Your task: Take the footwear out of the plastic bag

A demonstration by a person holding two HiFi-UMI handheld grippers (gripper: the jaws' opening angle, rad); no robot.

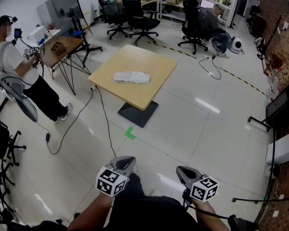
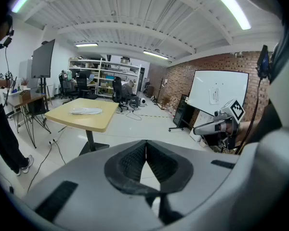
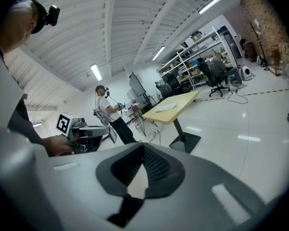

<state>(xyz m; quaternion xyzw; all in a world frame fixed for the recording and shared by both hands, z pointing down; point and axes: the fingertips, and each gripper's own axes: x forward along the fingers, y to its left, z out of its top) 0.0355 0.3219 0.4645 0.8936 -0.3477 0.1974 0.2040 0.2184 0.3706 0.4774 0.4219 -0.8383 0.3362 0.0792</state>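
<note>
I stand on a glossy pale floor (image 1: 197, 129) in an open workshop, looking down and forward. My left gripper (image 1: 127, 161) and right gripper (image 1: 180, 169) are held low in front of my body, side by side but apart, each with its black-and-white marker cube towards me.

In the left gripper view, my left gripper (image 2: 146, 144) has its dark ribbed fingers pressed together tip to tip, with nothing held. In the right gripper view, my right gripper (image 3: 143, 150) is the same: fingers together and empty. Each gripper also shows at the edge of the other's view, held out in a hand.

The plastic bag (image 1: 131, 77) lies flat near the middle of a square, light-wood desk (image 1: 135, 57) on a single dark pedestal, well away from me across the floor. The bag is pale and long. I can see a light, sole-like shape in it, but I cannot make out the footwear clearly from here. From the left gripper view, the plastic bag (image 2: 86, 111) sits on the desk (image 2: 82, 121) off to my left. From the right gripper view, the bag (image 3: 165, 108) on the desk (image 3: 180, 102) is ahead and slightly right.

A strip of green tape (image 1: 130, 134) marks the floor between me and the desk, and a black cable (image 1: 105, 124) trails from the desk's left side. To the far left, a person in a white shirt (image 1: 17, 64) stands at a smaller desk (image 1: 62, 47). Black office chairs (image 1: 135, 13) and a seated person (image 1: 214, 25) are beyond, near shelving. A whiteboard (image 2: 219, 93) leans against a brick wall on my right.
</note>
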